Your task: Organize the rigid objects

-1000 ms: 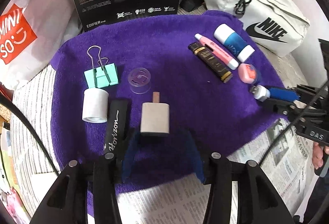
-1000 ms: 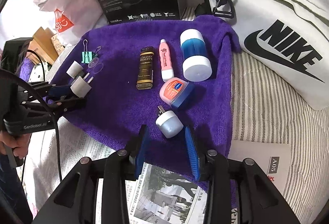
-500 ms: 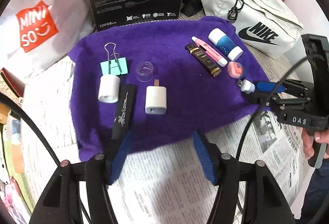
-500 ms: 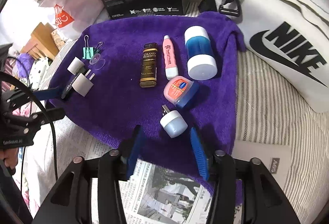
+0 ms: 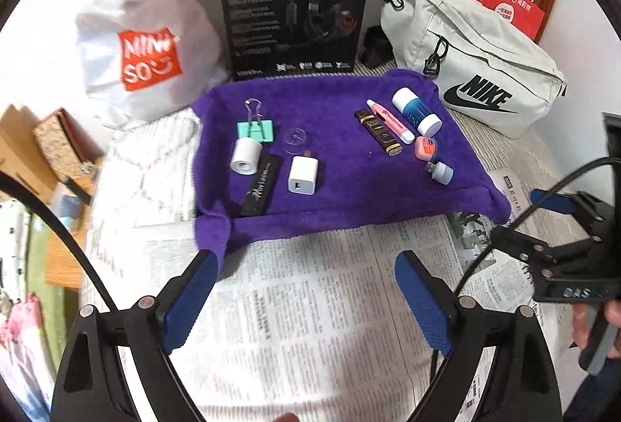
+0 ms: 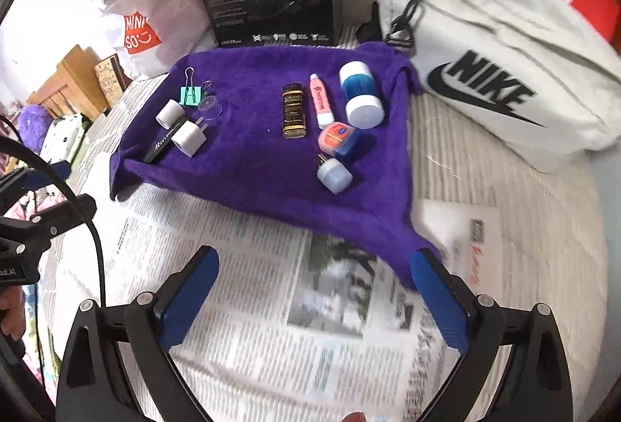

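A purple towel (image 5: 341, 197) (image 6: 248, 173) holds two groups of small items. On the left lie a teal binder clip (image 5: 255, 129), a white roll (image 5: 245, 155), a black Horizon bar (image 5: 261, 185), a clear cap (image 5: 295, 140) and a white charger (image 5: 303, 180) (image 6: 189, 137). On the right lie a dark Grand Reserve tube (image 6: 294, 111), a pink tube (image 6: 321, 101), a blue-white bottle (image 6: 360, 93), a pink tin (image 6: 336, 137) and a small pale plug (image 6: 333, 173). My left gripper (image 5: 306, 300) and my right gripper (image 6: 313, 300) are both open and empty over the newspaper, in front of the towel.
Newspaper (image 5: 310, 305) covers the striped bed in front. A black headset box (image 5: 295, 7), a white Miniso bag (image 5: 147, 45) and a white Nike bag (image 6: 496, 73) stand behind the towel. A booklet (image 6: 473, 239) lies at the right.
Both grippers have pulled back from the towel and opened wide. The left one has left the white charger and the right one the pale plug lying on the towel.
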